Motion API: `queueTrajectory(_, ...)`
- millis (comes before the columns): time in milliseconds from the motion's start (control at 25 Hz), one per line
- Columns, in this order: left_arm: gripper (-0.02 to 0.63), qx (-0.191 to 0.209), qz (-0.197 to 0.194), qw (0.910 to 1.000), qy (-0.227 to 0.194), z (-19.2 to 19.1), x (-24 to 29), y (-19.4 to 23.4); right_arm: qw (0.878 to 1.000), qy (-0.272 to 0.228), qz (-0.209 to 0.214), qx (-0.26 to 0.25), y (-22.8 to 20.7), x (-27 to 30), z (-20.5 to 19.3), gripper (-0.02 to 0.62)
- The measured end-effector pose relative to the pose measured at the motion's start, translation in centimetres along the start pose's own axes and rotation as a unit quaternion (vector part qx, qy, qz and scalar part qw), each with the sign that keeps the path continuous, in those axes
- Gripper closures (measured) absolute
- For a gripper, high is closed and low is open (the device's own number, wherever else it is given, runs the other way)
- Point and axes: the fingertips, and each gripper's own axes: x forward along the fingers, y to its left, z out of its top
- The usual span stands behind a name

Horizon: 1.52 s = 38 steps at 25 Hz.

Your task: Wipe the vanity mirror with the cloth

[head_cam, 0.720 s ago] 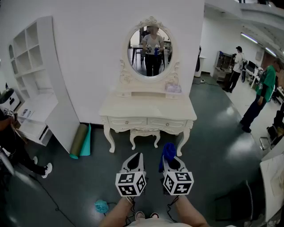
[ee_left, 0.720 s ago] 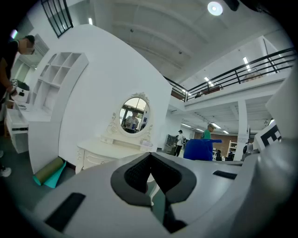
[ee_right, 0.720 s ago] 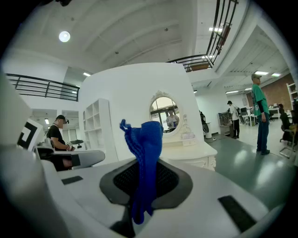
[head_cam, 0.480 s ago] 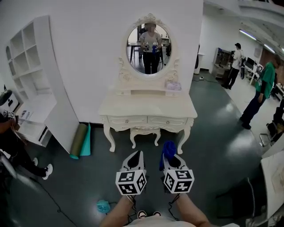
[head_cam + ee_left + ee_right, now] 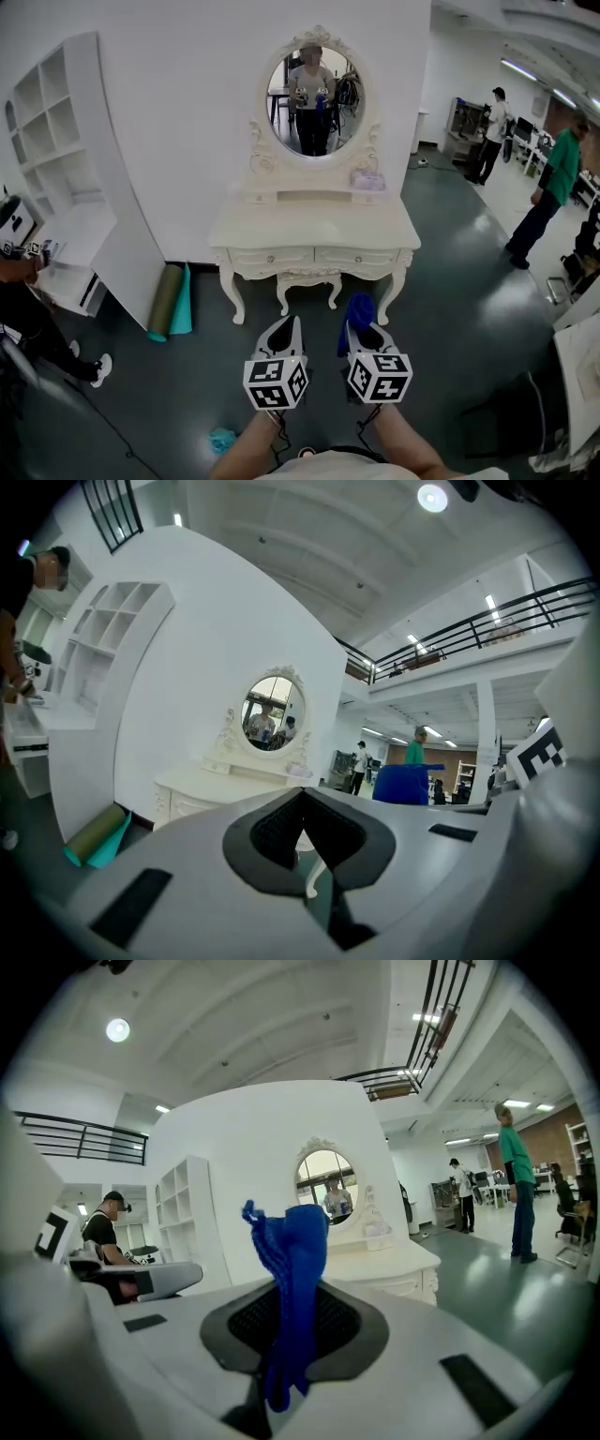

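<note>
the right tool [image 5: 362, 330] is clamped shut on the blue cloth [image 5: 357, 312]; in the right gripper view the jaws pinch its lower part and the free end stands up past the tips in a loose bunch [image 5: 292, 1258]. the left tool [image 5: 285, 330] has its jaws drawn together with nothing between them

the vanity mirror [image 5: 314, 91] lies ahead of and above both tools and well apart from them. it stands on the back edge of the white table [image 5: 314, 225], with open floor [image 5: 450, 309] between the tools and the table front. seen along the right tool, the mirror [image 5: 326, 1183] sits just to the right of the cloth's raised end and a little higher, so this tool already points close to it. seen along the left tool, it [image 5: 272, 710] sits a little left of the jaw line. from overhead the glass falls roughly between the two tools, neither clearly nearer, but only the right one carries the cloth

the mirror is an upright oval, long axis vertical, so strokes would probably run up and down it. my reading is that wiping has not begun, and the next move calls for carrying the right tool forward over the table and up until the cloth meets the glass
</note>
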Motion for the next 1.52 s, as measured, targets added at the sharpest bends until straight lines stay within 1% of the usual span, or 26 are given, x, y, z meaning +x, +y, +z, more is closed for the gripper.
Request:
queueTrajectory(360, 0.603, -0.005, -0.002, 0.9998, 0.017, -1.0, 1.4, 1.1, 1.000, 0.007, -0.012, 0.004, -0.5, 0.9, -0.6, 0.529)
queueTrajectory(600, 0.603, 0.001, -0.002, 0.9996, 0.029, -1.4, 4.9, 1.6, 1.000, 0.012, -0.018, 0.019, -2.7, 3.6, -0.7, 0.529)
queueTrajectory(800, 0.603, -0.004, 0.009, 0.9995, 0.029, -1.0, 10.1, 2.8, 0.999, 0.010, -0.014, 0.033, -5.1, 8.1, 0.1, 0.529)
queueTrajectory(1040, 0.603, -0.004, 0.020, 0.9993, 0.030, 1.3, 17.7, 4.3, 0.999, 0.020, 0.004, 0.037, -7.8, 15.2, 2.5, 0.529)
queueTrajectory(1280, 0.603, 0.003, 0.038, 0.9992, 0.013, 4.5, 25.0, 6.2, 0.999, 0.009, 0.025, 0.021, -10.2, 22.5, 7.0, 0.529)
queueTrajectory(1520, 0.603, -0.004, 0.062, 0.9981, 0.003, 5.9, 30.6, 8.5, 0.999, 0.020, 0.040, 0.007, -12.7, 28.3, 9.0, 0.529)
